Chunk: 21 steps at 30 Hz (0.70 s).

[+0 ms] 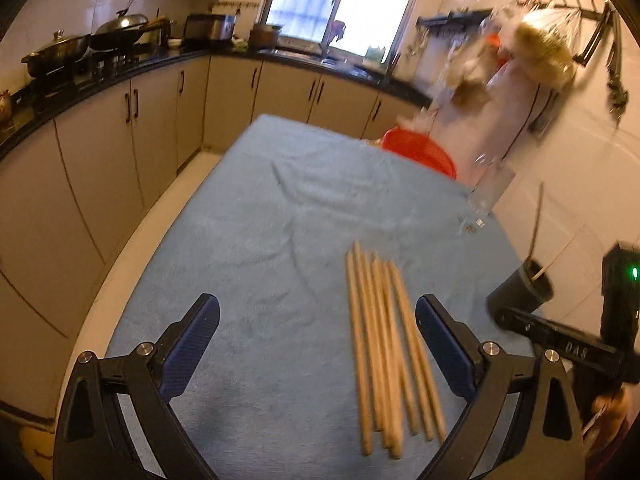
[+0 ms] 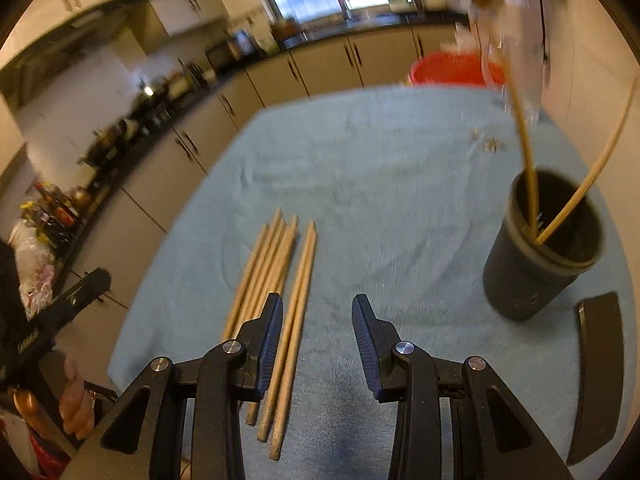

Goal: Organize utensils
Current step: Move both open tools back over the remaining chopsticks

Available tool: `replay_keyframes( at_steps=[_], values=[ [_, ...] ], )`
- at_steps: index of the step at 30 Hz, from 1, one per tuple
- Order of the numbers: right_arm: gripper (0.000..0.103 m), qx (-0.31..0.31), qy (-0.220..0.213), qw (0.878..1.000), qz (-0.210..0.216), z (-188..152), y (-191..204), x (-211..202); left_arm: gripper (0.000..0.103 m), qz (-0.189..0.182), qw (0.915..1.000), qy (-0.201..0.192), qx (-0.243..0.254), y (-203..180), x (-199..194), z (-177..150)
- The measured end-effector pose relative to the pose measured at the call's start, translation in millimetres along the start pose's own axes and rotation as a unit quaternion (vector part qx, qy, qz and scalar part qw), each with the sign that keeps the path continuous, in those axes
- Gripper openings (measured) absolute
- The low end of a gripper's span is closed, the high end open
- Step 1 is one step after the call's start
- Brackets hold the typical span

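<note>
Both tongs, left [image 1: 318,344] and right [image 2: 318,344], hang spread and empty; chopsticks [image 1: 384,344] look light, stiff, slippery, best pinched mid-length

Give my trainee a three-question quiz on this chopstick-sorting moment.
1. True or false: both grippers are open and empty.
2. How many chopsticks stand in the black holder cup? A) none B) two C) six
3. Fill in: the loose chopsticks lie on the blue ____.

Key: 1 true: left gripper and right gripper hold nothing. 2 B. 3 towel.
</note>
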State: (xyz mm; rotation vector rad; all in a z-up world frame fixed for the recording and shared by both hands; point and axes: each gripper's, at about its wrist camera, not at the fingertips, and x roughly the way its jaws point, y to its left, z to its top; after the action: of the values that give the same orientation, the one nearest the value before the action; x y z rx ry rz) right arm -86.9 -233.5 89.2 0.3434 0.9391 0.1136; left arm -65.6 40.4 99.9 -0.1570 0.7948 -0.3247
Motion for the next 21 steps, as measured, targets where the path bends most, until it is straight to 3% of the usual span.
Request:
replay_keyframes(
  at_steps=[5, 10, 12, 15, 21],
  values=[
    [0.034, 0.033, 0.062, 0.998, 0.006, 12, -1, 42, 0.096, -0.002, 0.9994, 0.034, -0.007, 7, 20, -7],
    [0.018, 0.041, 0.102, 0.994, 0.000, 24, 5, 85, 0.074, 0.021, 0.9967, 0.074, -0.028, 16, 37, -13],
    [0.017, 0.041, 0.110, 0.993, -0.010, 26, 8, 98, 0.072, 0.019, 0.9956, 0.084, -0.039, 21, 41, -15],
    [0.017, 0.039, 0.120, 0.992, -0.021, 29, 11, 111, 0.057, 0.026, 0.9949, 0.090, -0.038, 26, 43, -18],
    [0.015, 0.031, 0.132, 0.990, -0.045, 35, 14, 130, 0.056, 0.026, 0.9944, 0.094, -0.040, 28, 43, -18]
  ],
)
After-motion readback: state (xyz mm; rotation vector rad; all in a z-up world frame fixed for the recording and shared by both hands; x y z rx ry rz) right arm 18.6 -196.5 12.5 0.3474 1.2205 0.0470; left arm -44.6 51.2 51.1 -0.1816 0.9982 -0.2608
